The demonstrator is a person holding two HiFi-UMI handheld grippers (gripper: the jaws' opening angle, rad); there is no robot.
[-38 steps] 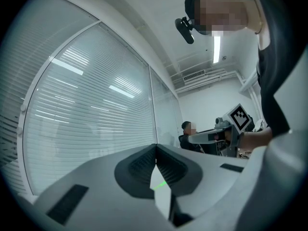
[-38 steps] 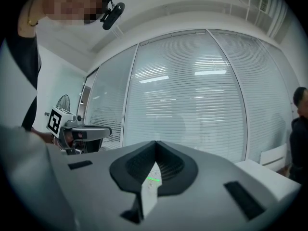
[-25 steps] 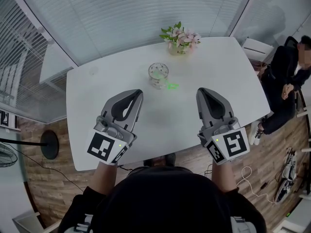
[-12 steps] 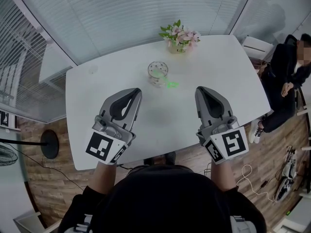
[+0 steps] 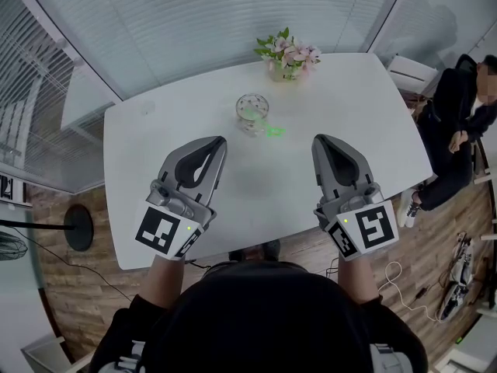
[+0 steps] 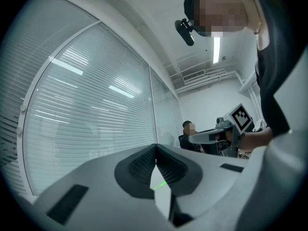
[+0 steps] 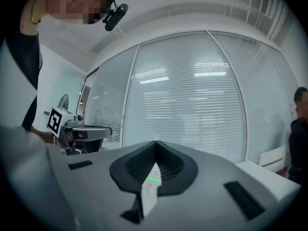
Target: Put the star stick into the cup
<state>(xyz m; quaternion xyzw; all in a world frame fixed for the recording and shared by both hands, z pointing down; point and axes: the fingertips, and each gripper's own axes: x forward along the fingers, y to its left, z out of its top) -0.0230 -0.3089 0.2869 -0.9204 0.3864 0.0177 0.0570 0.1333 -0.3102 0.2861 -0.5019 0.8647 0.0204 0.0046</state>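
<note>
Now the star stick (image 5: 274,130) lies on the counter (image 5: 147,150) at the cup's (image 5: 252,113) lower right, slightly nearer the right gripper (image 5: 320,141) than the left gripper (image 5: 220,141), both with fingers together, empty.

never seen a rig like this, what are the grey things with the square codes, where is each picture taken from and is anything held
There is no robot: a person holds a two-jaw gripper in each hand, the left gripper and the right gripper. The cubes with square markers are part of them. The head view comes from a camera on the person's head, looking down. The two gripper views come from cameras riding on each gripper, looking along its jaws. On the white table stand a glass cup and a pot of flowers; a green star stick lies beside the cup. Both grippers' jaws are closed together and hold nothing.
</note>
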